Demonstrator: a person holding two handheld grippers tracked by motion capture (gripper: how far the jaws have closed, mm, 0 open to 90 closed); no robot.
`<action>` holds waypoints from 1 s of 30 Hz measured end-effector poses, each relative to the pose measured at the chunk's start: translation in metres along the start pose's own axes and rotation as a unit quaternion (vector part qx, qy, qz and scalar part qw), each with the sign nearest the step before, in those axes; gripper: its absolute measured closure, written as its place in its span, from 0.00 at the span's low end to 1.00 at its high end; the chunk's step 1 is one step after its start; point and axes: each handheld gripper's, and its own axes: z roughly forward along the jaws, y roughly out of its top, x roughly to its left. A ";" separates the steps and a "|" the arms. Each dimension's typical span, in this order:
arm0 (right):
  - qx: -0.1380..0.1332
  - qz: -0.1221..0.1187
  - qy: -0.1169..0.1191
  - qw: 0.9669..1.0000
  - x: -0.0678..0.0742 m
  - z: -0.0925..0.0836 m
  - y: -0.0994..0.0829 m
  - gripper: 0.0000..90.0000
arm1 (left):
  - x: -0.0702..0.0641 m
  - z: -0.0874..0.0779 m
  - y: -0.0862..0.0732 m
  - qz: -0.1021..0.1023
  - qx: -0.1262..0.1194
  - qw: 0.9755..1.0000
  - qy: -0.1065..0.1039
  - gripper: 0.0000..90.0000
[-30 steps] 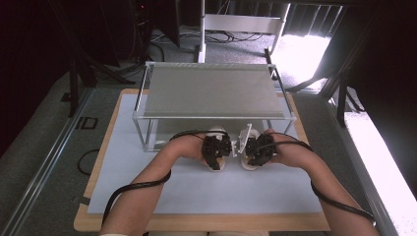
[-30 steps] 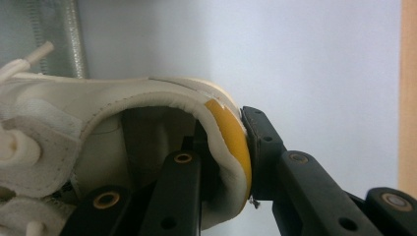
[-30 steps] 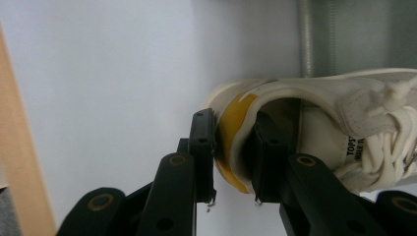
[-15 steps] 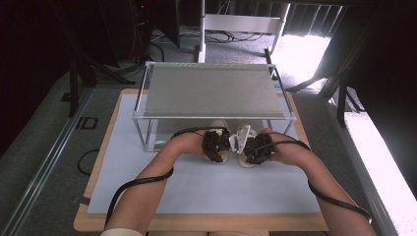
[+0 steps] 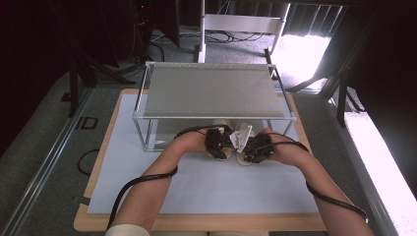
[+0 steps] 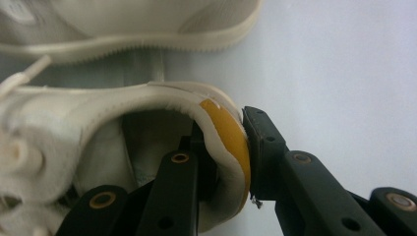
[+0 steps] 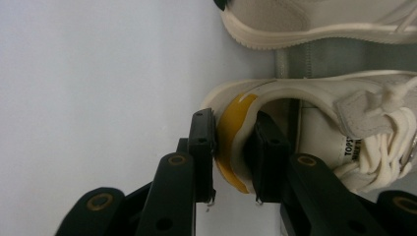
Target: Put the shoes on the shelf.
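Note:
A pair of cream sneakers with yellow heel patches lies side by side on the white sheet, toes toward the rack. My left gripper [image 6: 228, 142] is shut on the heel of the left sneaker [image 6: 74, 123], one jaw inside the collar and one outside. My right gripper [image 7: 233, 142] is shut the same way on the heel of the right sneaker [image 7: 344, 113]. In the high view the left gripper [image 5: 220, 142] and right gripper [image 5: 253, 147] sit close together at the rack's front edge. Hands and grippers cover most of both shoes there.
A metal-framed rack with a flat grey top [image 5: 211, 91] stands on the far half of the table, open underneath. The white sheet [image 5: 196, 182] covers a wooden board [image 5: 196, 222]. Black cables trail back along both forearms.
Both hands have stayed at the rack's front edge with only a slight shuffle. The grips on the two heels look unchanged.

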 end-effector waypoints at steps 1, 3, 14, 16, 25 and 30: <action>-0.007 0.000 -0.001 1.000 0.000 0.001 -0.001 0.82 | 0.000 0.000 0.000 0.003 -0.001 1.000 0.001 0.84; -0.012 -0.003 -0.004 1.000 0.000 0.002 -0.001 0.81 | 0.000 0.002 0.001 0.008 -0.006 1.000 0.006 0.83; -0.066 0.017 -0.048 0.996 0.000 -0.008 -0.011 0.67 | 0.002 -0.008 0.001 -0.098 -0.039 0.993 0.050 0.52; -0.085 0.037 -0.052 0.994 0.001 -0.009 -0.014 0.65 | 0.001 -0.011 0.000 -0.118 -0.052 0.989 0.067 0.52; -0.118 0.056 -0.073 0.989 0.005 -0.014 -0.022 0.64 | -0.009 -0.016 -0.003 -0.141 -0.071 0.984 0.087 0.47; -0.135 0.075 -0.081 0.985 0.007 -0.020 -0.028 0.61 | -0.015 -0.027 -0.006 -0.154 -0.094 0.979 0.098 0.43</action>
